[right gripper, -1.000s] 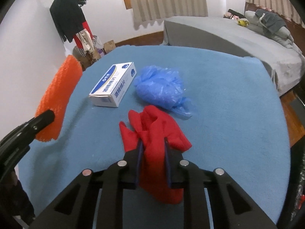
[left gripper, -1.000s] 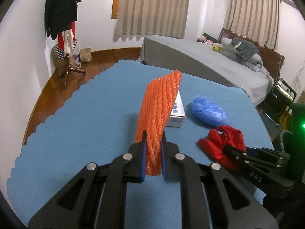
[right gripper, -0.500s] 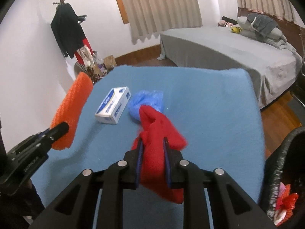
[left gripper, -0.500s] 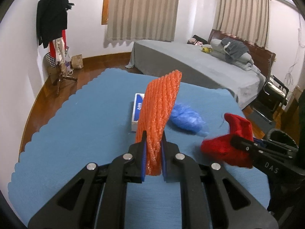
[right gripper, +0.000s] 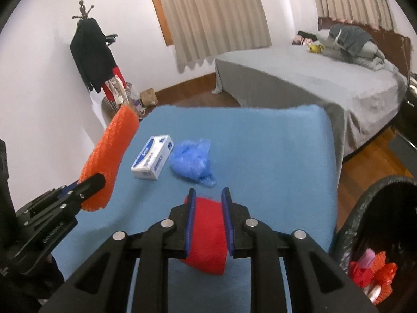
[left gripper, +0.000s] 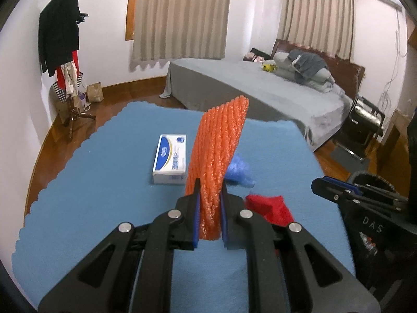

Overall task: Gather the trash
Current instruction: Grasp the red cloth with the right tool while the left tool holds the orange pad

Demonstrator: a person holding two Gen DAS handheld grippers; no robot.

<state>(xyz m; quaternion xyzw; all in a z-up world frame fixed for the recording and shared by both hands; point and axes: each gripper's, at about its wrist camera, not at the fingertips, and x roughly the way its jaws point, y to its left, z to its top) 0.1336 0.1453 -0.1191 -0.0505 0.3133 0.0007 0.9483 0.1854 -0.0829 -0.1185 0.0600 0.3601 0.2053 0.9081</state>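
L gripper point(left gripper: 210, 198) jaws clenched on orange foam net point(left gripper: 219, 146), held upright above blue table point(left gripper: 91, 182). R gripper point(right gripper: 208, 203) jaws released, red cloth point(right gripper: 208, 234) loose between them. Box point(right gripper: 152, 160) + blue bag point(right gripper: 192, 160) mid-table. Bin point(right gripper: 365, 208) at right edge.

Dim indoor light w/ pinkish cast, soft shadows; fisheye bends edges, black vignette corners; slight blur lower centre.
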